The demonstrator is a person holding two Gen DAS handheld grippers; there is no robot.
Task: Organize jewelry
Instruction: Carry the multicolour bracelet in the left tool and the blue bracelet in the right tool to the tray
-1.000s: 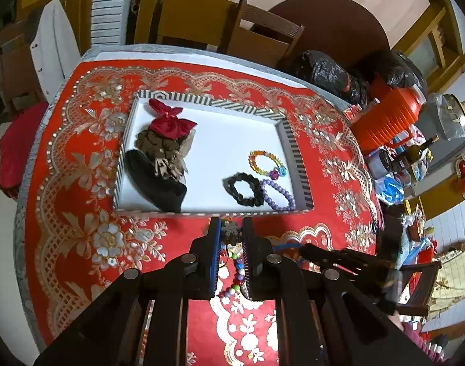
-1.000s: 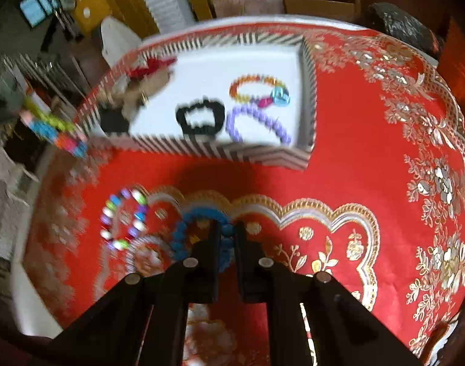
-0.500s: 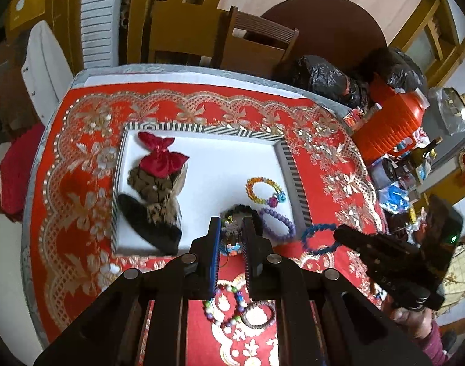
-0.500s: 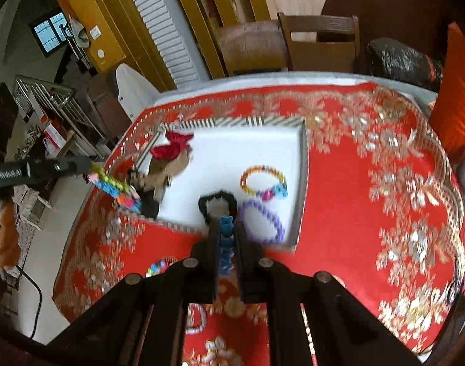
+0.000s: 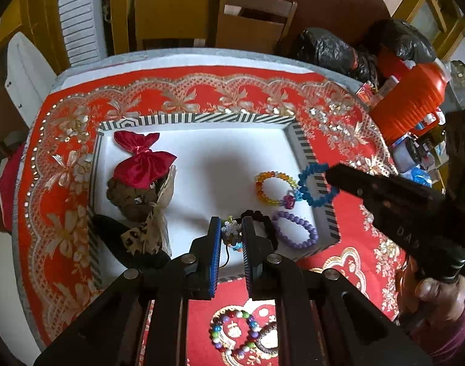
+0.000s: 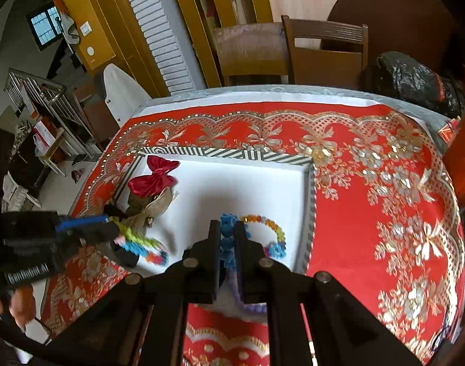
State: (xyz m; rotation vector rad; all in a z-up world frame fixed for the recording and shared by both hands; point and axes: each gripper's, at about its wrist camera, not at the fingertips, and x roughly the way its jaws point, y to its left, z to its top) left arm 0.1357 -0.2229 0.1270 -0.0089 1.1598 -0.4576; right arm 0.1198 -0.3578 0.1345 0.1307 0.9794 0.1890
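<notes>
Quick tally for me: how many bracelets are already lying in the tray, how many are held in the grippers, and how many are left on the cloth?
Lying in the tray: 3 (rainbow bracelet, purple bracelet, black bracelet)
Held in grippers: 2 (blue bracelet in the right gripper; multicoloured charm bracelet in the left gripper)
On the cloth: 2 (colourful bead bracelet, brown bracelet)
Total: 7

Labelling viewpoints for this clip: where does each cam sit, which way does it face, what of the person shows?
Left wrist: on the left gripper, angled down at the striped tray; fingers pinch a snowflake-charm bracelet; a hand holding the right gripper shows at right.
Right wrist: on the right gripper, facing the same tray; fingers pinch a blue bracelet; the left gripper shows at left.
Shared: tray, red bow, rainbow bracelet, red tablecloth.
</notes>
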